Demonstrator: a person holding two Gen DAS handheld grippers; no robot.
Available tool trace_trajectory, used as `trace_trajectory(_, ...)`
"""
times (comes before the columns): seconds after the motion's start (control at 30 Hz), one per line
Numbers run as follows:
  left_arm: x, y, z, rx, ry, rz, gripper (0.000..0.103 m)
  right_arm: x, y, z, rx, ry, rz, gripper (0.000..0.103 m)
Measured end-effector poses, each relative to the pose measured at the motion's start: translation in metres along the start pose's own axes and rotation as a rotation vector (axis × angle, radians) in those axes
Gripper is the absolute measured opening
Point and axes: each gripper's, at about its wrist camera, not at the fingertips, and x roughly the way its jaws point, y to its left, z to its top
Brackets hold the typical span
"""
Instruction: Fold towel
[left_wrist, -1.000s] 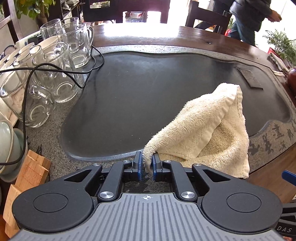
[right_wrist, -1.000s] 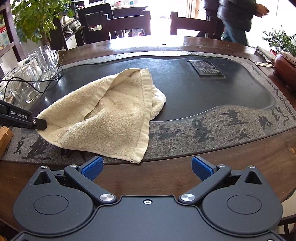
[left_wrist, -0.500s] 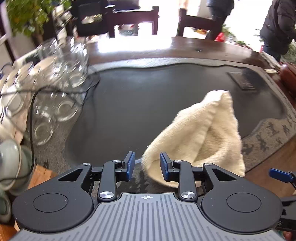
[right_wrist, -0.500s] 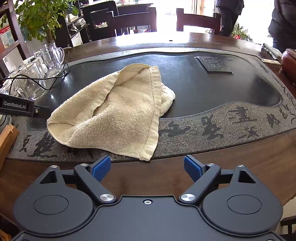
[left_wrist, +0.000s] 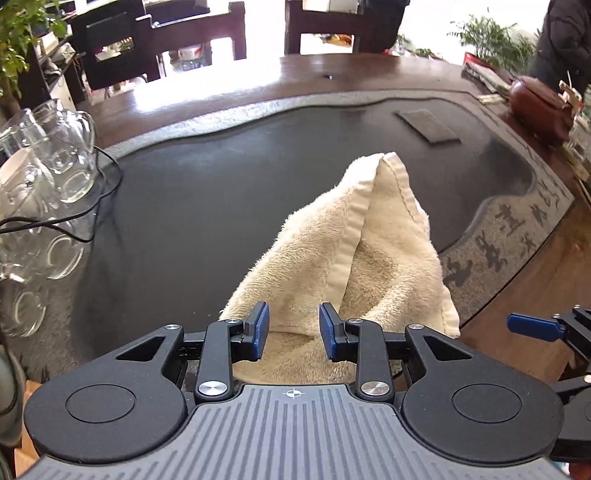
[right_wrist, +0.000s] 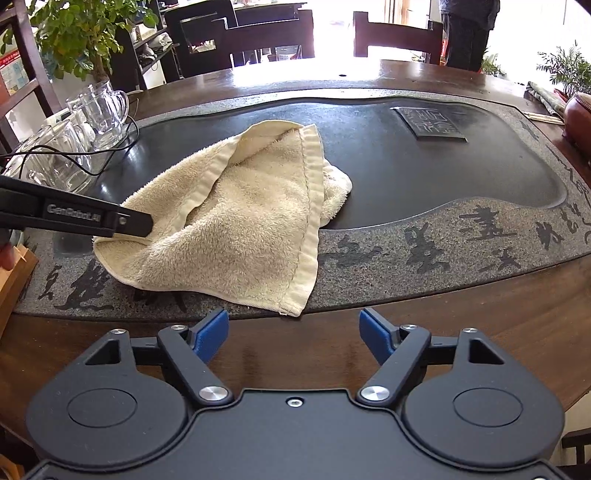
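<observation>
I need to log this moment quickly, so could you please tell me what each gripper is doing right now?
Left gripper: open, holding nothing, its jaws on either side of the towel.
Right gripper: open, empty, short of the towel.

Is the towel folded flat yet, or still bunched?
Roughly folded, not flat: the towel lies doubled over in a loose triangle, hems crossing, one bunched lump poking out on the right.

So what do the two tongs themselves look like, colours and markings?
Both are matte black linkages with silver pivot screws and blue finger pads. The left tongs sit on a ribbed grey body bearing a small crosshair mark; their side reads "GenRobot.AI". The right tongs have a smooth black body.
</observation>
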Motion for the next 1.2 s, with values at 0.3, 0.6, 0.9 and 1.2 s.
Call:
trace_trajectory(0.3,0.023,0.004,0.004,0.019,0.050,-0.063,0.031,0.005,-0.003,0.002,0.003,0.007,0.001,0.080)
trace_trajectory(0.6,0.034,0.008,0.007,0.012,0.063,-0.074,0.018,0.010,-0.002,0.006,-0.002,0.014,0.000,0.080)
trace_trajectory(0.9,0.021,0.024,0.009,-0.084,0.030,-0.091,0.011,0.016,-0.001,0.009,-0.011,0.021,0.003,0.077)
trace_trajectory(1.2,-0.001,0.034,0.017,-0.152,-0.033,-0.086,0.010,0.021,-0.001,0.015,-0.010,0.019,0.027,0.067)
